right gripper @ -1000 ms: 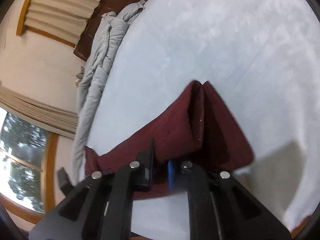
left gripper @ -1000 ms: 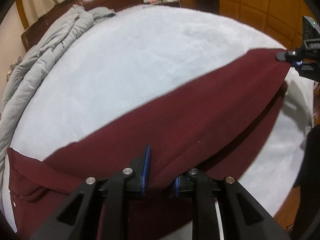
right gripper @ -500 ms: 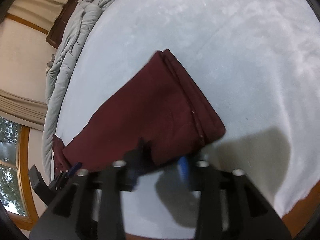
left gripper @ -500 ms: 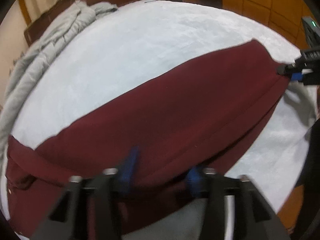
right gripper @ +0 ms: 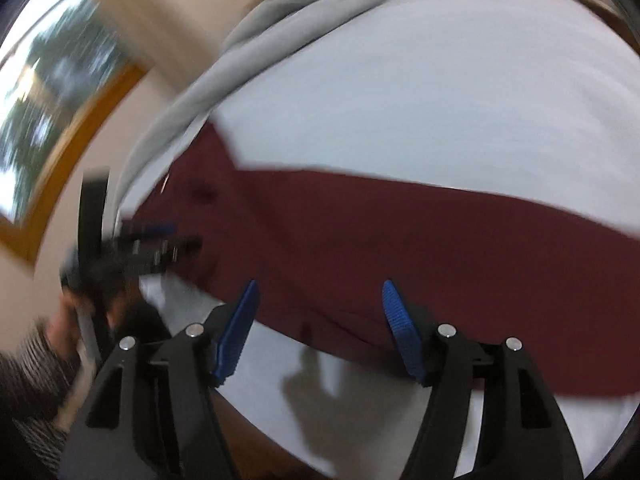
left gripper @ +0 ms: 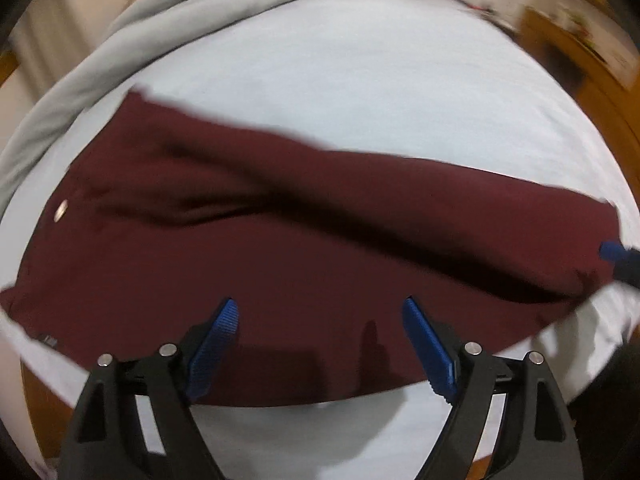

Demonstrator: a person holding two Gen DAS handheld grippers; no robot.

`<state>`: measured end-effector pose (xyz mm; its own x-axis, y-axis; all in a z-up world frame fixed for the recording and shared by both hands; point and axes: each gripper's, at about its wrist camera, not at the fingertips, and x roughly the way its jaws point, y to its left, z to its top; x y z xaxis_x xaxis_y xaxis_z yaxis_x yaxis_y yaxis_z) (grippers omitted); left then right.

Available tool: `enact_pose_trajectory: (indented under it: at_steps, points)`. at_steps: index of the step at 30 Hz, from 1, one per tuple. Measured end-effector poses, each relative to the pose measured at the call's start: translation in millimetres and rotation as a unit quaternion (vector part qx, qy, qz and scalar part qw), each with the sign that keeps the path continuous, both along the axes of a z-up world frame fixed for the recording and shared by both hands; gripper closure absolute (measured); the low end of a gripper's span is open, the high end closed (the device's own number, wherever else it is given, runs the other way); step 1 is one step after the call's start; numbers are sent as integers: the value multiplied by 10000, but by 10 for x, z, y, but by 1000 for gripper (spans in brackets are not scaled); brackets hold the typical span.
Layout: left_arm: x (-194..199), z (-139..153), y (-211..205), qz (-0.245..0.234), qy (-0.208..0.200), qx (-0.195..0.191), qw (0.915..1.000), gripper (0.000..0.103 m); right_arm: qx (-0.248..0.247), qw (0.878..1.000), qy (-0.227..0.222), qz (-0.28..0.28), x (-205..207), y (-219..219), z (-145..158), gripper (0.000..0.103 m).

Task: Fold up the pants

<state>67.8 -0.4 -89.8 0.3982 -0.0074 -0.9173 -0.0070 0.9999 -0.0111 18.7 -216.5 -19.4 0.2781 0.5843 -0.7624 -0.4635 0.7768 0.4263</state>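
The dark red pants (left gripper: 304, 248) lie flat and lengthwise on the white bed, folded leg on leg, waist with a metal button (left gripper: 61, 212) at the left. They also show in the right wrist view (right gripper: 400, 240). My left gripper (left gripper: 320, 312) is open and empty above the pants' near edge. My right gripper (right gripper: 318, 296) is open and empty above the near edge too. The left gripper appears blurred in the right wrist view (right gripper: 160, 248), and a blue pad of the right gripper (left gripper: 616, 252) shows at the leg end.
The white bed sheet (left gripper: 360, 100) spreads beyond the pants. A grey duvet (left gripper: 160, 12) is bunched along the far side of the bed. A window (right gripper: 44, 92) is at the left. A wooden bed frame edge (left gripper: 600, 92) runs at the right.
Both grippers have let go of the pants and opened wide. The pants have dropped flat on the bed. Both cameras have swung and pulled back.
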Motion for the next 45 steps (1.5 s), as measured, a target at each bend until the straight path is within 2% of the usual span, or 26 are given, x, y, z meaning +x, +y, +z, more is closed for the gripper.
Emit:
enact_pose_trajectory:
  at_steps: [2,4,8,10,11,12,18,21,23,26,29,31,34,37,39,42,43,45]
  points:
    - [28,-70,260,282,162,-79,9994,18,-132,9980,-25,623,95,467,-125,31]
    - [50,-162,485,521,301,-166,9980,18,-394,9945,-69,964,177,769,-241,31]
    - [53,-318,746,781,422,-427,9951,18,-828,9891,-148,1211,324,1123,-417,34]
    - [52,-355,803,816,409,-576,9942,18,-979,9866,-220,1285,410,1205,-460,53]
    - [53,-358,807,795,396,-594,9943,16,-1048,9851,-209,1347,434,1231,-474,83]
    - [56,-362,805,775,385,-606,9944,16,-1032,9843,-146,1424,434,1208,-471,95]
    - [19,-344,838,824,405,-781,9927,14,-677,9827,-529,1641,132,1064,-191,95]
    - [68,-232,869,1004,385,-913,9900,15,-768,9832,-235,1637,75,1063,-409,95]
    - [101,-86,906,1138,252,-1046,9877,15,-858,9847,17,1517,80,1057,-657,95]
    - [355,135,943,1159,194,-1218,9856,15,-810,9864,-63,1428,63,1040,-703,94]
    - [769,247,915,1206,352,-841,9885,14,-747,9880,-26,1348,60,1015,-708,94]
    - [1054,223,966,1319,636,-540,9877,14,-746,9883,-22,1334,60,1017,-711,94]
    - [1488,89,1107,1676,1203,-129,9784,15,-641,9895,24,1296,72,962,-720,94]
    - [1739,-23,1178,1916,1593,122,9684,15,-524,9908,79,1249,92,924,-726,94]
    - [1955,-167,1178,2012,1992,294,9586,15,-467,9912,105,1233,101,923,-728,94]
    - [2171,-267,1187,2074,2324,560,9486,15,-385,9915,128,1234,105,859,-714,94]
    - [2207,-290,1184,2071,2372,587,9473,15,-349,9917,143,1227,108,847,-717,94]
    - [2302,-380,1202,2134,2615,622,9393,15,-272,9922,195,1197,118,825,-721,94]
